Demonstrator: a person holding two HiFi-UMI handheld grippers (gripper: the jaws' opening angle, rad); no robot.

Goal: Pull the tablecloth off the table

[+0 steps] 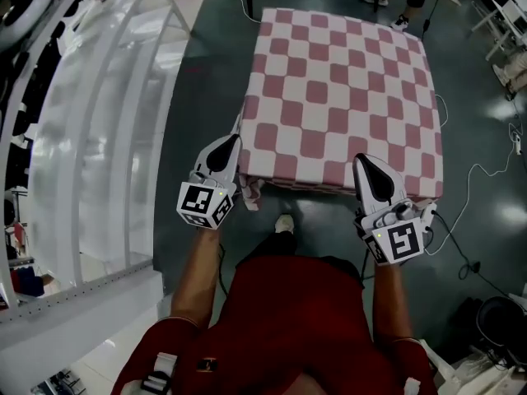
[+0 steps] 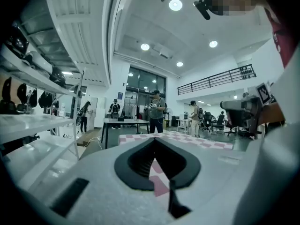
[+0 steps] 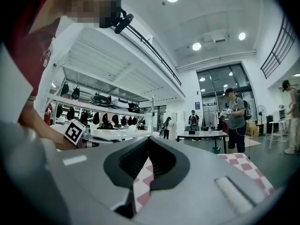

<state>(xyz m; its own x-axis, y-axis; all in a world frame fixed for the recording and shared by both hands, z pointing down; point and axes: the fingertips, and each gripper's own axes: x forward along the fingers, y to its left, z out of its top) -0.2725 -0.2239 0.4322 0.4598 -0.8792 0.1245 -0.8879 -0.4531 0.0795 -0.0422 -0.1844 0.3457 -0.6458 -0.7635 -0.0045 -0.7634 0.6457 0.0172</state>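
Observation:
A pink-and-white checked tablecloth (image 1: pixel 342 97) covers a small table in front of me. My left gripper (image 1: pixel 233 143) is at the cloth's near left corner, where a bunch of fabric (image 1: pixel 252 192) hangs down. My right gripper (image 1: pixel 361 162) is at the near edge, toward the right corner. In the left gripper view the left gripper (image 2: pixel 154 142) has its jaws together, and a strip of the checked tablecloth (image 2: pixel 158 177) shows pinched in the slot. In the right gripper view the right gripper (image 3: pixel 149 142) is likewise shut on a fold of the tablecloth (image 3: pixel 143 184).
White shelving (image 1: pixel 82 138) runs along the left. Cables (image 1: pixel 486 171) lie on the dark floor to the right. Someone's feet (image 1: pixel 401 21) stand beyond the far edge. Further back are a standing person (image 2: pixel 157 110) and a dark table (image 2: pixel 124 122). My own shoe (image 1: pixel 284 223) is under the near edge.

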